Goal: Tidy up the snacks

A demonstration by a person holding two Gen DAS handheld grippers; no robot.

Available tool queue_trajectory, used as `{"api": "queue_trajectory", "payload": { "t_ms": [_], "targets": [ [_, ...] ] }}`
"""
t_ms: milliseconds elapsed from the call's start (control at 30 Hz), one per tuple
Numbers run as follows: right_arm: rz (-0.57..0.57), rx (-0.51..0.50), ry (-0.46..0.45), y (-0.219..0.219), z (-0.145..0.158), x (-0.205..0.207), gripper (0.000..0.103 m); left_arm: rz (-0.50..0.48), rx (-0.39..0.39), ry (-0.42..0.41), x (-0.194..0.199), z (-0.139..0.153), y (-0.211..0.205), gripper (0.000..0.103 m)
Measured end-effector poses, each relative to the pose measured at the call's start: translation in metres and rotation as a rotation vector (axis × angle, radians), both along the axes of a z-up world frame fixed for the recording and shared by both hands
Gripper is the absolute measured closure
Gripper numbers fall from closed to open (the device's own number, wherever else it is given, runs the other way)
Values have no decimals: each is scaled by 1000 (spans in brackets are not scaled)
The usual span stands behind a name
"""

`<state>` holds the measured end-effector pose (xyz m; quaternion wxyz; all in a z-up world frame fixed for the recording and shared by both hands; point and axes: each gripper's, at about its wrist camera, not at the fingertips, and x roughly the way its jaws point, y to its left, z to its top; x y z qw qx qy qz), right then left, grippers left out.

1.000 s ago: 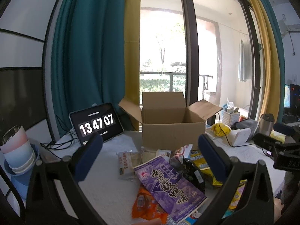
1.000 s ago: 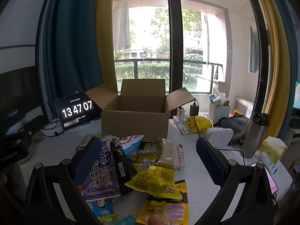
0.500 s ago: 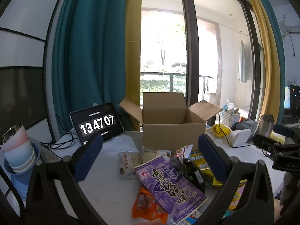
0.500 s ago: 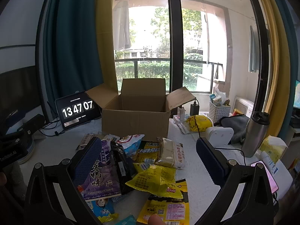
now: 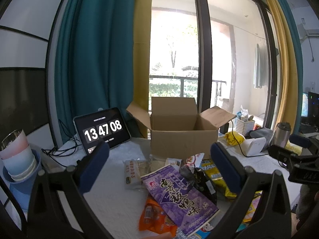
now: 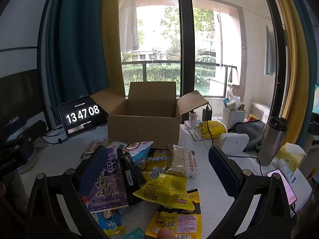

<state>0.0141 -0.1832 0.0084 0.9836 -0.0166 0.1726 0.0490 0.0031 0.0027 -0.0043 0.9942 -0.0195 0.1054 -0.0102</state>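
Both the left gripper (image 5: pixel 159 165) and right gripper (image 6: pixel 157 169) hang released above crinkled snack packets (image 6: pixel 159 179), purple, yellow, black, heaped before the open-flapped cardboard box (image 6: pixel 143 117).

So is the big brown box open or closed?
Open. The cardboard box has its flaps folded outward, and its inside back wall shows.

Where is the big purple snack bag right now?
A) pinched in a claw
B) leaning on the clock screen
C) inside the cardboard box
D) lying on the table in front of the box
D: the purple snack bag lies flat in the snack pile on the table, in front of the open cardboard box; both the left claw and the right claw are open and hold nothing.
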Motion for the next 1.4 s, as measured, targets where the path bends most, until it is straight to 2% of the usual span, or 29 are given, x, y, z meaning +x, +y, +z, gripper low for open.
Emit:
{"api": "queue_trajectory", "payload": {
  "t_ms": [500,833,967,1233,1400],
  "targets": [
    [-1,3,6,-3,-5,0,0,0,-5,7,1,-2,2,0],
    [-3,11,57,-6,-19,10,0,0,-7,53,10,-14,0,0],
    [-15,16,84,-11,-30,19,0,-28,-8,122,22,-30,-4,0],
    [-43,32,193,-27,-62,58,0,-88,-91,390,77,-86,-8,0],
    [-34,39,262,-30,-81,81,0,-105,-96,475,103,-111,-21,0]
  ]
}}
